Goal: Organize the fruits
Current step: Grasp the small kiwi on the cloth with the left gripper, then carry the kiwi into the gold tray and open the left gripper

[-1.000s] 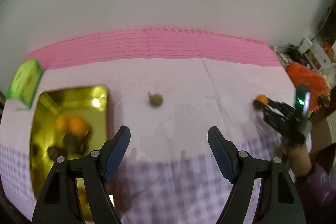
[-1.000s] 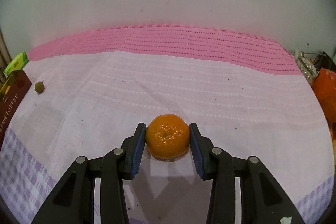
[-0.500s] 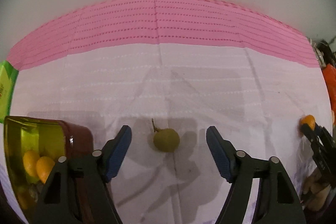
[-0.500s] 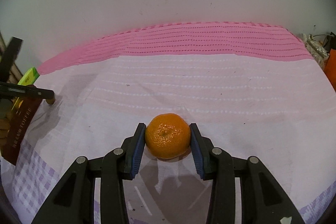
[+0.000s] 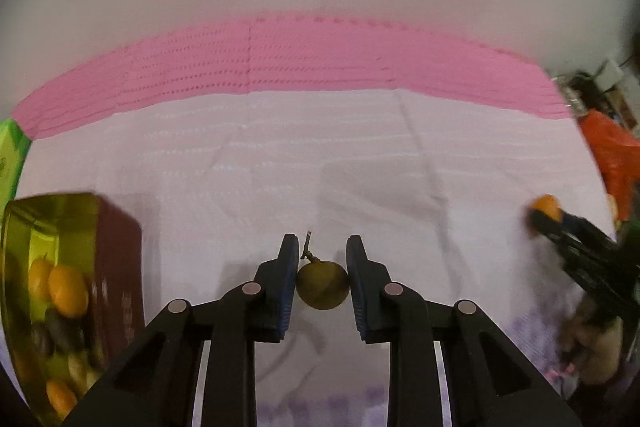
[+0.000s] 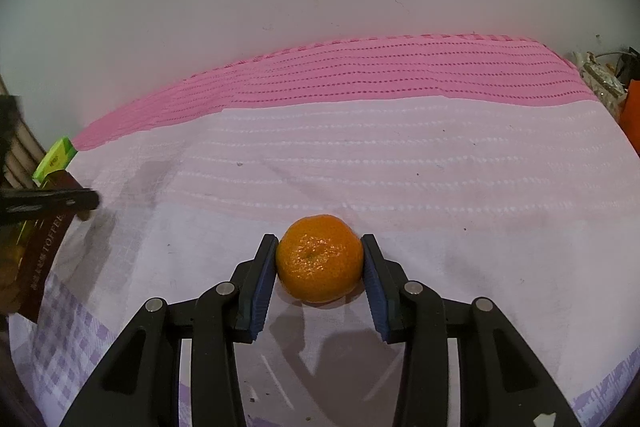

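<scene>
In the left wrist view my left gripper (image 5: 322, 259) is shut on a small olive-green fruit with a stem (image 5: 322, 286), its blue pads touching both sides, low over the pink cloth. A gold-lined brown tin (image 5: 76, 287) at the left holds several oranges and dark fruits. In the right wrist view my right gripper (image 6: 320, 259) is shut on an orange mandarin (image 6: 320, 258), which rests on the cloth. The right gripper with its mandarin also shows at the far right of the left wrist view (image 5: 545, 211). The left gripper's fingers (image 6: 52, 202) show at the left edge of the right wrist view.
A pink and lilac-checked cloth (image 6: 400, 163) covers the table, against a white wall. A green box (image 6: 54, 159) stands behind the tin (image 6: 42, 251), labelled toffee. An orange bag (image 5: 612, 151) and clutter lie at the right edge.
My left gripper moved forward to the small green fruit and closed its jaws on it. The right gripper kept hold of the mandarin and stayed nearly still.
</scene>
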Available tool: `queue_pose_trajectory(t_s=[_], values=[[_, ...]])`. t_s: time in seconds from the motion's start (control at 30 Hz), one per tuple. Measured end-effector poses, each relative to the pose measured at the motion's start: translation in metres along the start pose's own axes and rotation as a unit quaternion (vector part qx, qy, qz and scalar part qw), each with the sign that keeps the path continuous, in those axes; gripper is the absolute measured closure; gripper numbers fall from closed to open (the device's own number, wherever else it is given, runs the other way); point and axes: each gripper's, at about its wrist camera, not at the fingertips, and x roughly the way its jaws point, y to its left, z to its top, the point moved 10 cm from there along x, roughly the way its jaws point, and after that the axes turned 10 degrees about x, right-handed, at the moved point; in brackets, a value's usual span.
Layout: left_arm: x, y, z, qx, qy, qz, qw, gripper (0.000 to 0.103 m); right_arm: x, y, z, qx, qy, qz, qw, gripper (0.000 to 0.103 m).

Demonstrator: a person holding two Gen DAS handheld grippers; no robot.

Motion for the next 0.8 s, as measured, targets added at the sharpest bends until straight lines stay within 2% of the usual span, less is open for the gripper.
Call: queue_pose_trajectory(t_s=[0.07,0.27,0.53,0.8], values=[[-0.024,-0.011,-0.009,-0.009,-0.016,-0.017,0.9997,0.078,0.000,0.000,0.000,-0.001,0.000,-0.002,1.000,0.065],[-0.076,-0.020,-0.044,-0.026,-0.036,-0.028,0.9986,0.077,0.000,0.002,-0.002,-0.007,0.000,-0.013,1.000,0.065],[-0.138,-0.002,-0.094,-0.041,-0.064,0.009,0.9971,0.077,0.001,0.003,-0.003,-0.021,0.000,-0.034,0.999,0.065],[-0.183,0.052,-0.140,-0.080,-0.091,0.062,0.9907,0.077,0.002,0.005,-0.004,-0.039,-0.001,-0.060,0.997,0.065]])
